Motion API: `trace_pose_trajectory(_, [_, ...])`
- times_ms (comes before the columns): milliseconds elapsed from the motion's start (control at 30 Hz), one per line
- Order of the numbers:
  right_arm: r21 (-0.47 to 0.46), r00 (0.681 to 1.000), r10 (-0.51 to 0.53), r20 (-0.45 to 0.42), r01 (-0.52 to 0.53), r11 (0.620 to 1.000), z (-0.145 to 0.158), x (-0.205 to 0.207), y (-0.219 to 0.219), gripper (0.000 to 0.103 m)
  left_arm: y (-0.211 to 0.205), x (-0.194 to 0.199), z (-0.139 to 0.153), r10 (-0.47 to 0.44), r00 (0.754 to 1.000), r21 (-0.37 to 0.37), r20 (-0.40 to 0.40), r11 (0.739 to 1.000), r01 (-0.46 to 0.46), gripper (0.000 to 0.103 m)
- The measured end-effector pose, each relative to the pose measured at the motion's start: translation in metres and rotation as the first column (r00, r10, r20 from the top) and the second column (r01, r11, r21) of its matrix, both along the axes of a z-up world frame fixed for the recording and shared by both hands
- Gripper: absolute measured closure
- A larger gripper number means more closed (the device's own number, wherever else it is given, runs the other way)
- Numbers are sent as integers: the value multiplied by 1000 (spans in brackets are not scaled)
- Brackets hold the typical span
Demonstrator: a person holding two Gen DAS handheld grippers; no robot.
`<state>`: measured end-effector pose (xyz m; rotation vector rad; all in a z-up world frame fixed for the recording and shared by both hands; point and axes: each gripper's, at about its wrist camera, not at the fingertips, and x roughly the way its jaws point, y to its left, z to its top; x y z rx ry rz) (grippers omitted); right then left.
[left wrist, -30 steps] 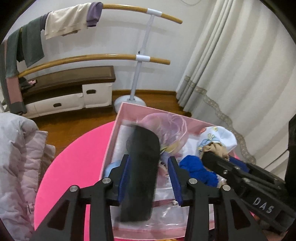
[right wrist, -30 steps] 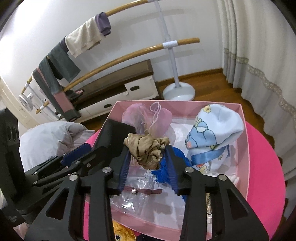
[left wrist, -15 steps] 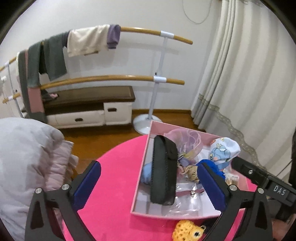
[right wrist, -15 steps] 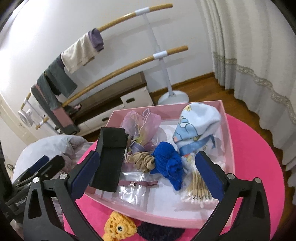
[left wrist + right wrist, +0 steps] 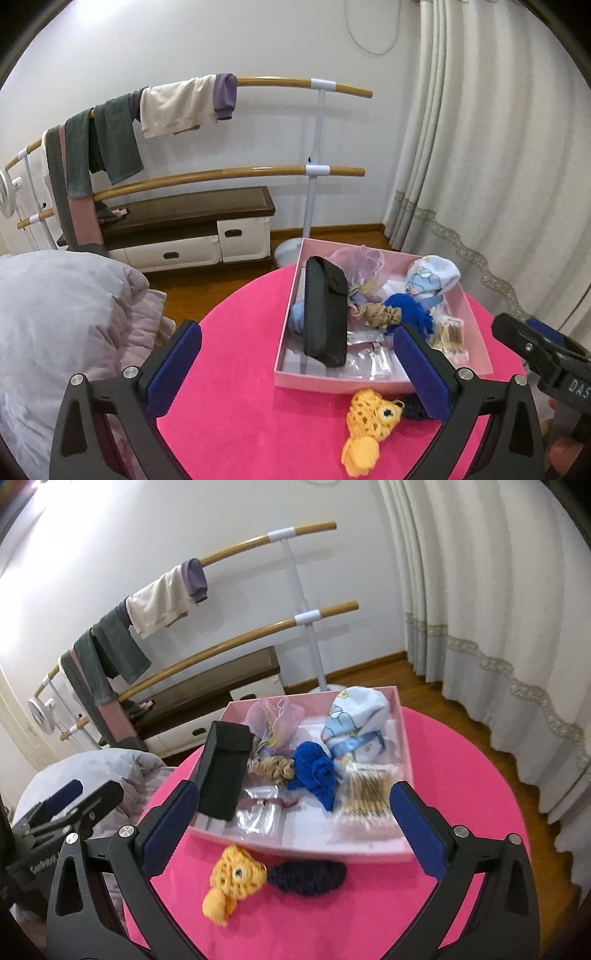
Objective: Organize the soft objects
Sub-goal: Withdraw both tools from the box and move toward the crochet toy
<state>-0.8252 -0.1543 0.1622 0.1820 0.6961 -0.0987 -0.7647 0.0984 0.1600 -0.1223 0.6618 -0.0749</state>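
Observation:
A pink box [image 5: 373, 385] [image 5: 314, 848] stands on a round pink table [image 5: 240, 387] [image 5: 461, 775]. In it lie a black pouch [image 5: 325, 314] [image 5: 223, 771] leaning on the left wall, a tan scrunchie [image 5: 380, 314] [image 5: 275, 768], a blue cloth [image 5: 410, 312] [image 5: 316, 775], a light blue printed cloth [image 5: 430, 277] [image 5: 356, 716], a sheer pink bag [image 5: 364, 258] [image 5: 275, 716] and cotton swabs [image 5: 367, 794]. A yellow crochet fish [image 5: 365, 421] [image 5: 231, 882] and a dark knit piece [image 5: 308, 877] lie in front of the box. My left gripper [image 5: 299, 373] and right gripper [image 5: 290, 830] are open, empty, pulled back above the table.
A grey-pink quilt [image 5: 55, 332] lies left of the table. Behind stand a two-bar rack [image 5: 258, 171] with hung clothes, a low drawer bench [image 5: 184, 229] and white curtains [image 5: 498, 147] at right. A clear plastic bag [image 5: 260, 812] lies in the box.
The left gripper released the black pouch into the box and the right released the tan scrunchie. Both opened wide and drew back and up from the box.

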Motion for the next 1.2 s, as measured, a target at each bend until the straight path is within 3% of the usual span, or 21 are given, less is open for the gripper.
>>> trace_pose_trajectory(533, [-102, 993, -56, 102, 67, 993, 34, -105, 19, 0, -7, -118, 23, -21, 998, 55, 52, 998, 18, 0])
trace_pose_trajectory(900, [-127, 992, -57, 108, 71, 989, 33, -140, 32, 0, -7, -177, 23, -21, 998, 85, 56, 996, 16, 0])
trace_pose_trajectory(1200, [-148, 992, -55, 117, 72, 986, 33, -155, 42, 0, -2, -204, 23, -26, 998, 86, 55, 996, 21, 0])
